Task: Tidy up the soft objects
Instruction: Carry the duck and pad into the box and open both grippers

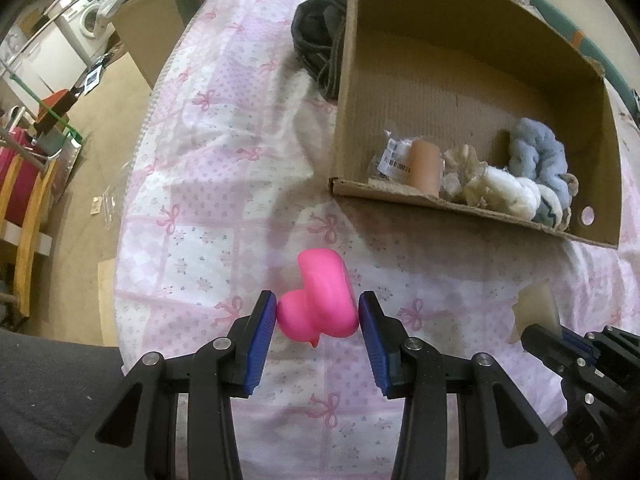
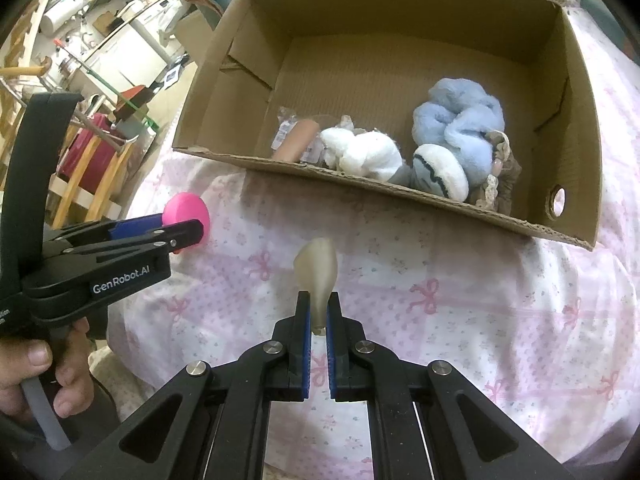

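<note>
Left hand-held gripper (image 1: 317,314) pinching pink toy (image 1: 320,300) | right hand-held gripper (image 2: 318,312) pinching translucent toy (image 2: 317,270) | cardboard box (image 2: 400,196) beyond

Hot-pink rubber duck (image 1: 318,300); pale cream translucent soft piece (image 2: 317,276); brown cardboard box (image 2: 400,200); pink bow-patterned white tabletop cloth (image 1: 208,184).

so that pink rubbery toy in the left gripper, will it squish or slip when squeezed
The pink toy looks smooth and glossy, so it may slip between the left gripper pads. Its rounded, lumpy form suggests soft, hollow rubber, likely light and squashy. Set down, it could roll.
</note>
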Demonstrator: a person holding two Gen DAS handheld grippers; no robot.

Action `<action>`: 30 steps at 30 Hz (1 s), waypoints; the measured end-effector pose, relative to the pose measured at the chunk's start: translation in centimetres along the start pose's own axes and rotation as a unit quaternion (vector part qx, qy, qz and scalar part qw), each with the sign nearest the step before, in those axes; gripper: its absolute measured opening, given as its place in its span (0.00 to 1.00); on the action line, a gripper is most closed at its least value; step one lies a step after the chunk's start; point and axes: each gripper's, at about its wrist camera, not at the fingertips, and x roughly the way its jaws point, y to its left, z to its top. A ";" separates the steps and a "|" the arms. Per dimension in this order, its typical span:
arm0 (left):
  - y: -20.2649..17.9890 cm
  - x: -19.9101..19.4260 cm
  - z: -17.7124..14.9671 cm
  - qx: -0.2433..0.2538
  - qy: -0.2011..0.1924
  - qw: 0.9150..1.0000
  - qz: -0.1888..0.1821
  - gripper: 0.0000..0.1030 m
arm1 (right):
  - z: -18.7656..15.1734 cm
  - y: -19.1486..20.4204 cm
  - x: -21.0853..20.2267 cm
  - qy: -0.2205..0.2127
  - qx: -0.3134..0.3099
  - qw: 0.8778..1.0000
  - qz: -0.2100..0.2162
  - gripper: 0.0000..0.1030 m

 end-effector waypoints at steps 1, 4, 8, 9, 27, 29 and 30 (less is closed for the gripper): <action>0.1 -0.4 0.2 -0.003 -0.005 1.000 -0.004 0.38 | 0.0 0.2 -0.1 -0.002 0.000 1.000 0.002 0.08; 0.5 -2.1 0.7 -0.012 -0.025 1.000 -0.010 0.38 | 0.1 0.2 -0.8 -0.013 0.002 1.000 0.008 0.08; 0.8 -5.3 0.9 -0.010 -0.061 0.998 -0.022 0.38 | 0.2 -0.3 -3.9 -0.054 0.017 0.998 0.027 0.08; 0.7 -5.9 1.0 -0.008 -0.067 0.997 -0.023 0.38 | 0.2 -0.5 -4.9 -0.066 0.022 0.997 0.034 0.08; -2.6 -9.9 8.8 0.048 -0.152 0.987 -0.026 0.37 | 4.9 -4.5 -11.6 -0.189 0.068 0.979 0.041 0.08; -3.1 -9.5 9.6 0.054 -0.152 0.986 -0.027 0.37 | 5.5 -4.9 -11.4 -0.191 0.073 0.978 0.039 0.08; -3.4 -9.3 9.9 0.059 -0.152 0.986 -0.028 0.37 | 5.8 -5.2 -11.3 -0.192 0.076 0.978 0.039 0.08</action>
